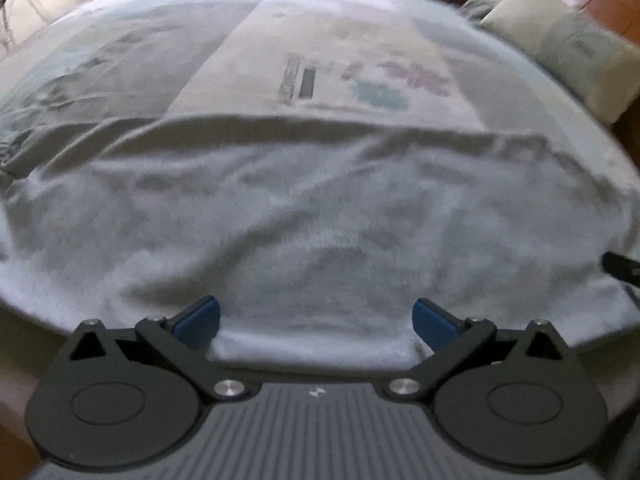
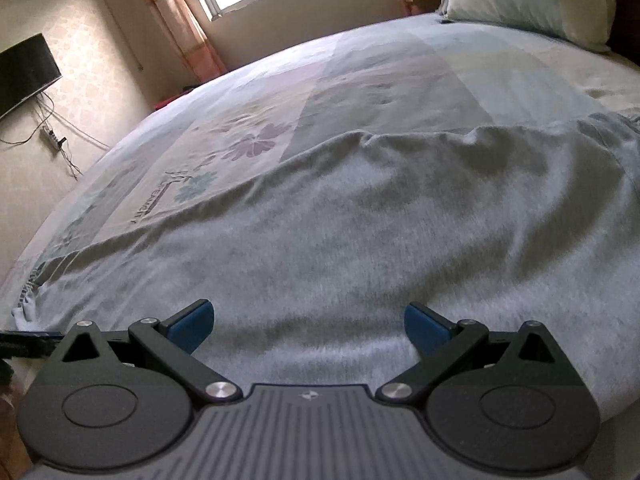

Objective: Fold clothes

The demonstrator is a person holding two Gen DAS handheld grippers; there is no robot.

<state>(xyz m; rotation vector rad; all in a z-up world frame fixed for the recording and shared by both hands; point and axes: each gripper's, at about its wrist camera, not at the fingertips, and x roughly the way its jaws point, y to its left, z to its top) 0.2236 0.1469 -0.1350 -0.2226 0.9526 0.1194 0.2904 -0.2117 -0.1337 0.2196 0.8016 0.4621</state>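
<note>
Wide bed covered by a pale patchwork sheet with flower prints [image 2: 256, 136], a cream rectangular pillow [image 2: 528, 0] at its far right. Wrinkled grey knit garment [image 1: 304, 216] spread flat across the near half. Left gripper [image 1: 316, 318] and right gripper [image 2: 308, 322], blue-padded, both spread wide and empty at the garment's near edge.

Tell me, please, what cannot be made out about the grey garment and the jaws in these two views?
- Grey garment, left wrist view: motion blur hides seams and which part faces the camera; the left gripper body covers its near hem.
- Right wrist view: the garment's right side is cut off by the frame edge; the right gripper covers the near edge.
- Bedsheet lettering: too small and tilted to read with certainty.
</note>
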